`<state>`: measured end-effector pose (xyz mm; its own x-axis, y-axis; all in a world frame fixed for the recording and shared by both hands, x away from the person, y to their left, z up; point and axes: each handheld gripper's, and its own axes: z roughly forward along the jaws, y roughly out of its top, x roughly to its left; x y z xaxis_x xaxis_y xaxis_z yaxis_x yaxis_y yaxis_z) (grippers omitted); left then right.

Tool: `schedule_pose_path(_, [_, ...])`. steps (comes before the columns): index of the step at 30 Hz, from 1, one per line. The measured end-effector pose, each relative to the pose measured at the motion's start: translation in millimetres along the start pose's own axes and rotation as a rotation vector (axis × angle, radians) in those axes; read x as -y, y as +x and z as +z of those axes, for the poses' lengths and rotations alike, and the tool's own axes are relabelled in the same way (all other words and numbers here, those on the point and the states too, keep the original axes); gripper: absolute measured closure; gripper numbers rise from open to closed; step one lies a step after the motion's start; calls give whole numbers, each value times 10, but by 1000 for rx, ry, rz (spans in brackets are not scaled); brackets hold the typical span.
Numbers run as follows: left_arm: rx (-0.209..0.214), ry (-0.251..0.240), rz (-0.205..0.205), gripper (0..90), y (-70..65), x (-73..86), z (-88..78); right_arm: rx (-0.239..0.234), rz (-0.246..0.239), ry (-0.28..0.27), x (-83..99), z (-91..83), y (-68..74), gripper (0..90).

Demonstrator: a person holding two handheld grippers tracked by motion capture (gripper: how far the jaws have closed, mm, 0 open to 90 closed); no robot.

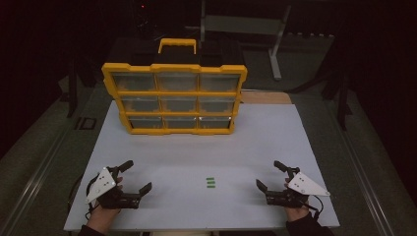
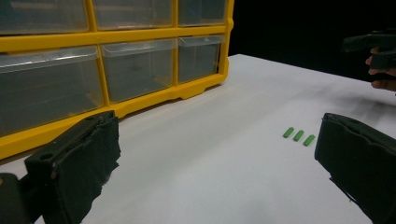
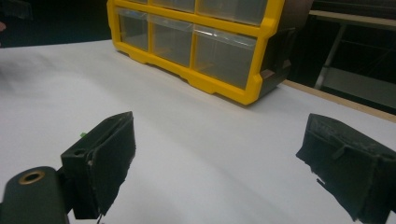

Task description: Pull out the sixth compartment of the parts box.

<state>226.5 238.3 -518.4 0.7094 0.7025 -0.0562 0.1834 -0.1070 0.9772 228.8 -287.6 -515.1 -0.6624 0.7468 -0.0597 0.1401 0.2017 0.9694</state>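
Three small green pieces lie in a short stack-like row on the white table top, near its front edge. In the left gripper view the green pieces lie just left of the right-hand jaw. A yellow drawer organizer with clear drawers and a handle stands upright at the back of the table. My left gripper rests at the front left, open and empty. My right gripper rests at the front right, open and empty. Both sets of jaws stand wide apart over bare table in their own views: left gripper, right gripper.
The organizer fills the upper left of the left gripper view; the organizer stands at the top of the right gripper view. A wooden strip lies behind the table top. A grey metal stand is on the dark floor beyond.
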Motion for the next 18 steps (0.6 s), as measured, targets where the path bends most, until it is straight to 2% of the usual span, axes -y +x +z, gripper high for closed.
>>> schedule_pose_path(18, [-9,-11,14,0,-5,-4,-9,37,-27,1,-72,-38,9,102])
